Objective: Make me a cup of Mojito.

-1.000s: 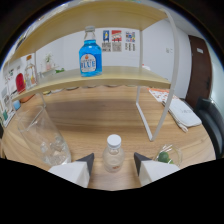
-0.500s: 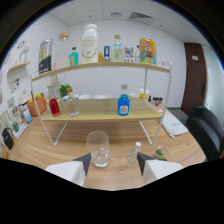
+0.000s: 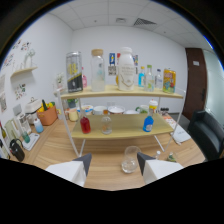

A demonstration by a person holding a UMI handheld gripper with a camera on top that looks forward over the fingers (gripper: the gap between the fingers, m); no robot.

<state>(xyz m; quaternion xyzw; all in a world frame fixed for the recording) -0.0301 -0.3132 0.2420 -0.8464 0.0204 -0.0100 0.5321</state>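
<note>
Mojito glass, a clear empty tumbler [image 3: 130, 160], stands on the wooden counter [image 3: 107, 172] at lower centre of the frame, just ahead of the two pale fingers [image 3: 112, 165], which are spread apart and hold nothing. Behind it the two-tier wooden rack [image 3: 125, 125] carries a red bottle [image 3: 85, 123] and a blue bottle [image 3: 148, 122]. My worry: a hurried approach could nudge the light glass over, or a finger could clip the rack's thin white leg [image 3: 75, 146].

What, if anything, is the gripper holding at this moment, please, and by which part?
Nothing is held. The gripper is open, and the clear glass stands on the table just ahead, between its fingers.
</note>
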